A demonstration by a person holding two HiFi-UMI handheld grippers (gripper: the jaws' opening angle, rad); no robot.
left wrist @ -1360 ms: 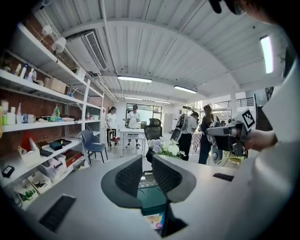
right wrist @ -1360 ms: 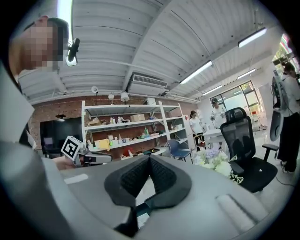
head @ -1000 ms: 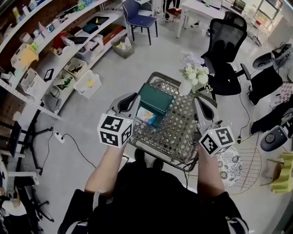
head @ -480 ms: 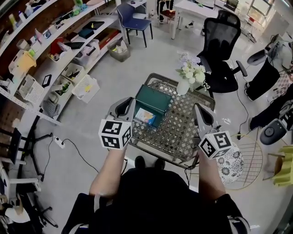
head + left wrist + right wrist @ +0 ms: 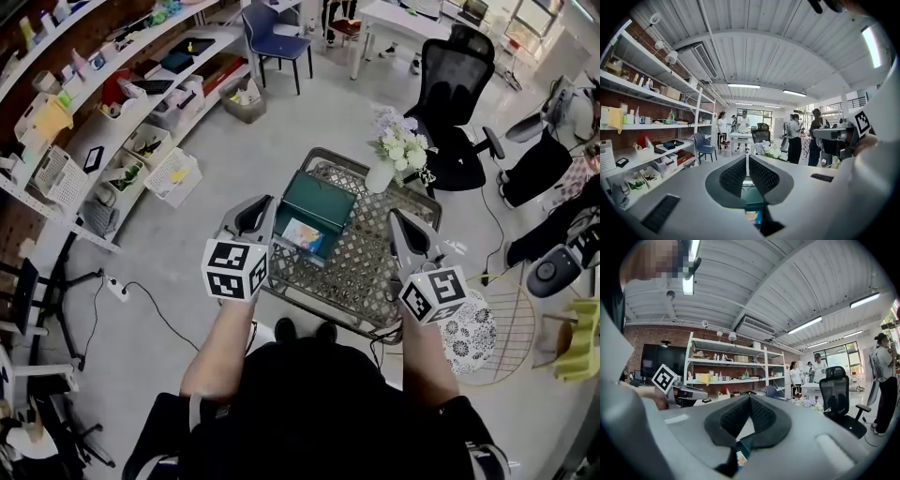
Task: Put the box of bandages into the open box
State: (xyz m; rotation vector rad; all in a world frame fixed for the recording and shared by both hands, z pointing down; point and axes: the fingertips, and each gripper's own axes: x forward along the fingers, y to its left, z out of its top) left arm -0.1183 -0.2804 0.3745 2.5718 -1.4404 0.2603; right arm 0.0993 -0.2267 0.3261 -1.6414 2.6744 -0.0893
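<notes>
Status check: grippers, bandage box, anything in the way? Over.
Left gripper shut, empty; right gripper shut, empty. Bandage box looks seated in the open box. Flower vase at far corner, clear of it.

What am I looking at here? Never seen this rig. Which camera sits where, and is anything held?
There is no robot. A person holds a two-jaw gripper in each hand, and each gripper carries a cube of square markers. The top-down picture comes from a camera on the person's head. The other two cameras ride on the left gripper and the right gripper and look along the jaws. Both grippers are closed and hold nothing. On the grey metal mesh table are a dark green open box, a small colourful box of bandages at its near side (inside or beside is unclear), and a white vase of pale flowers.
</notes>
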